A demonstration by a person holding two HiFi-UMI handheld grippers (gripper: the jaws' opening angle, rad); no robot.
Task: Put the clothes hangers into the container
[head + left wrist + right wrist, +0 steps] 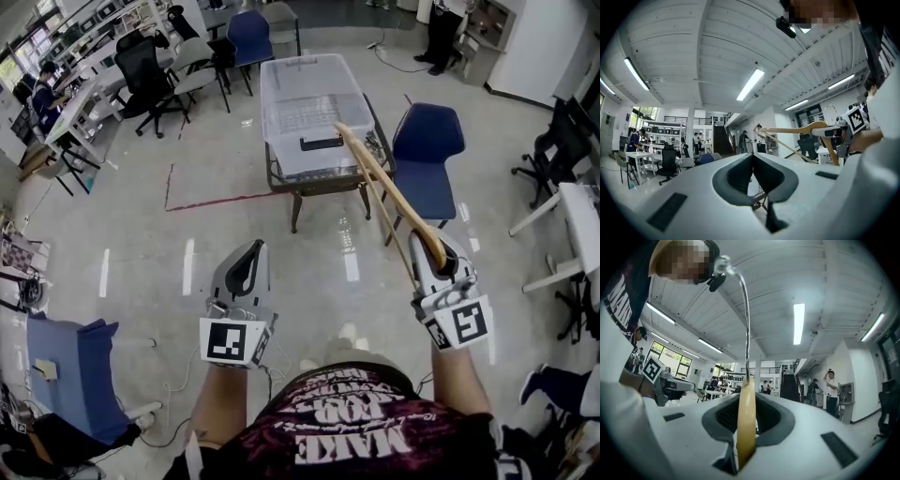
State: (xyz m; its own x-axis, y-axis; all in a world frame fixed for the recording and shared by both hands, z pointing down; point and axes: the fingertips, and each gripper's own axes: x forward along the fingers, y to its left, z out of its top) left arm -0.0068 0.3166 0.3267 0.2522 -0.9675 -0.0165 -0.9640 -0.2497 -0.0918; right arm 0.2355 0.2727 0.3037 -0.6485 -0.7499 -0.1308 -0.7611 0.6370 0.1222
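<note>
A wooden clothes hanger [389, 192] with a metal hook is clamped in my right gripper [439, 251], which is shut on the hanger's middle. Its long arm slants up and left toward the clear plastic container [281, 84], which stands on a small table ahead. In the right gripper view the wood [746, 423] sits between the pads and the hook [745, 310] rises above. My left gripper [253, 251] is held low at the left, shut with nothing in it; its pads meet [752, 164]. The left gripper view shows the hanger [797, 130] at its right.
A blue chair [427, 141] stands just right of the container's table [323, 183]. Black office chairs [150, 70] and desks fill the far left. Another blue chair [80, 366] is near left, a white desk [581, 216] at right. Red tape [216, 200] marks the floor.
</note>
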